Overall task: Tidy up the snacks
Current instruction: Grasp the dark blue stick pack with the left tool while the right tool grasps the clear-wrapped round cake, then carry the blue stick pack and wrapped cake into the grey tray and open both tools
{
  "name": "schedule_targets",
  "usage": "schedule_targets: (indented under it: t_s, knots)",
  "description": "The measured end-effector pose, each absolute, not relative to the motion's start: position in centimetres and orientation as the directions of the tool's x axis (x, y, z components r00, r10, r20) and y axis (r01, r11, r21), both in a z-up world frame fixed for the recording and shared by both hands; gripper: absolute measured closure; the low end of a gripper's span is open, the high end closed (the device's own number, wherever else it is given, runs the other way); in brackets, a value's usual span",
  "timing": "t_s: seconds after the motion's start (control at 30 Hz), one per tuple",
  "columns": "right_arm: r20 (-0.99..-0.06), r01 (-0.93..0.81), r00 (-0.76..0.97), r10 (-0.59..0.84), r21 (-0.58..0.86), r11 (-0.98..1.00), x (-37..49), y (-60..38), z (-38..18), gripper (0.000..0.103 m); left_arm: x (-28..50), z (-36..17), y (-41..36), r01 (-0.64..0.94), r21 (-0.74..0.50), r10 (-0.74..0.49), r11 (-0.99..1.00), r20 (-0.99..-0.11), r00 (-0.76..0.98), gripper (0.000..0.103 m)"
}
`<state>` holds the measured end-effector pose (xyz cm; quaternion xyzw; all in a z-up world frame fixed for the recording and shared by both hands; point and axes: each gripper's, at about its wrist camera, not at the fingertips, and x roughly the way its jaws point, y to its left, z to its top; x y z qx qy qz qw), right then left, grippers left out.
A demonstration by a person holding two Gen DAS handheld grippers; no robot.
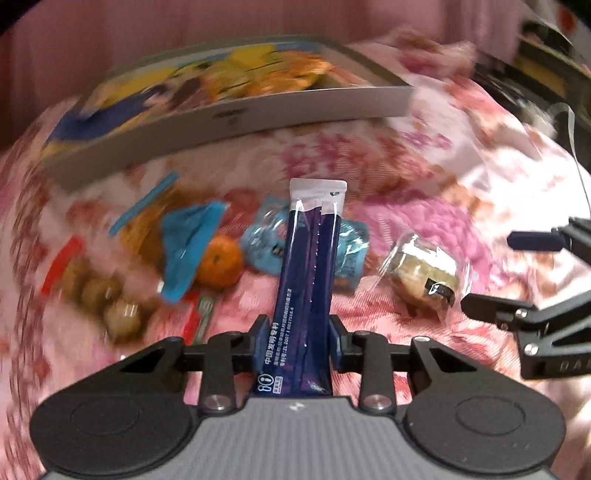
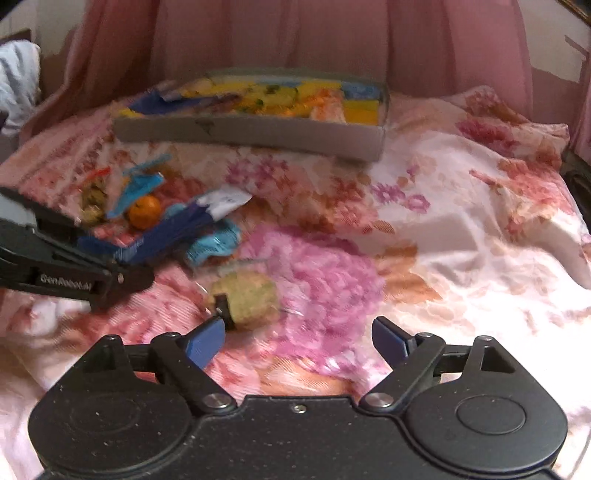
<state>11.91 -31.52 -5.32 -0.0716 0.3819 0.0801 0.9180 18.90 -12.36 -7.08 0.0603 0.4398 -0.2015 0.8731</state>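
Left gripper (image 1: 299,341) clamped on dark blue stick sachet (image 1: 309,280) — sachet pointing forward, white end up, lifted over floral bedspread (image 1: 424,173)

Right gripper (image 2: 297,338) spread wide, holding nothing, hanging just above clear-wrapped cake (image 2: 245,297)

Under sachet: light blue packet (image 1: 351,251); to its left, orange mandarin (image 1: 219,264), blue wrapper (image 1: 186,240) touching it, blurred bag of brown snacks (image 1: 99,291)

Further back — shallow grey box (image 2: 258,133) with yellow and orange packets inside, against pink curtain (image 2: 295,33)
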Motion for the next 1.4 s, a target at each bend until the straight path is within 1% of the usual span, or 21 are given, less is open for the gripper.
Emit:
schedule_targets:
  t_s: [0.1, 0.13, 0.3, 0.4, 0.43, 0.53, 0.57, 0.6, 0.67, 0.83, 1.07, 1.2, 1.4]
  knots:
    - [-0.692, -0.231, 0.711, 0.124, -0.064, 0.971, 12.1, -30.7, -5.5, 0.016, 17.9, -7.1, -11.3, 0.309, -0.126, -0.282, 0.943, -0.797, 0.534, 0.068]
    - [-0.692, -0.244, 0.711, 0.126, -0.074, 0.967, 12.2, -30.3, -5.7, 0.018, 17.6, -7.1, -11.1, 0.291, -0.132, -0.276, 0.948, -0.795, 0.540, 0.068]
    - [-0.700, -0.304, 0.705, 0.112, -0.155, 0.940, 12.6, -28.2, -7.0, 0.021, 16.7, -7.4, -10.1, 0.225, -0.172, -0.273, 0.959, -0.774, 0.571, 0.068]
    - [-0.696, -0.316, 0.711, 0.099, -0.190, 0.930, 13.0, -27.6, -7.7, 0.025, 16.5, -7.3, -10.2, 0.208, -0.179, -0.269, 0.961, -0.771, 0.577, 0.069]
    - [-0.690, -0.313, 0.717, 0.094, -0.199, 0.929, 13.1, -27.5, -7.9, 0.028, 16.5, -7.3, -10.2, 0.202, -0.183, -0.267, 0.962, -0.773, 0.575, 0.069]
    - [-0.678, -0.300, 0.730, 0.085, -0.206, 0.931, 13.5, -27.2, -8.4, 0.040, 16.7, -7.2, -9.9, 0.167, -0.227, -0.282, 0.960, -0.779, 0.560, 0.069]
    - [-0.678, -0.299, 0.730, 0.086, -0.204, 0.932, 13.6, -27.2, -8.4, 0.048, 16.6, -7.2, -9.7, 0.157, -0.242, -0.288, 0.958, -0.779, 0.557, 0.069]
    - [-0.679, -0.304, 0.728, 0.094, -0.198, 0.932, 13.6, -27.2, -8.5, 0.051, 16.6, -7.2, -9.6, 0.150, -0.253, -0.293, 0.956, -0.780, 0.553, 0.070]
    - [-0.677, -0.310, 0.730, 0.091, -0.209, 0.927, 13.5, -26.9, -8.5, 0.053, 16.2, -7.1, -9.5, 0.147, -0.258, -0.296, 0.955, -0.783, 0.547, 0.071]
    - [-0.680, -0.342, 0.724, 0.120, -0.202, 0.918, 12.7, -26.3, -8.2, 0.053, 15.5, -6.7, -9.4, 0.127, -0.284, -0.306, 0.950, -0.786, 0.537, 0.071]
    - [-0.657, -0.346, 0.748, 0.091, -0.269, 0.899, 11.0, -25.3, -7.1, 0.054, 14.1, -6.2, -8.8, 0.089, -0.349, -0.343, 0.933, -0.788, 0.511, 0.072]
    - [-0.627, -0.315, 0.774, 0.089, -0.258, 0.913, 10.0, -25.9, -5.8, 0.054, 13.3, -6.0, -8.0, 0.058, -0.401, -0.377, 0.914, -0.790, 0.483, 0.072]
    - [-0.582, -0.245, 0.811, 0.065, -0.236, 0.940, 9.7, -27.0, -4.6, 0.054, 12.4, -5.4, -7.4, 0.049, -0.429, -0.400, 0.902, -0.786, 0.471, 0.073]
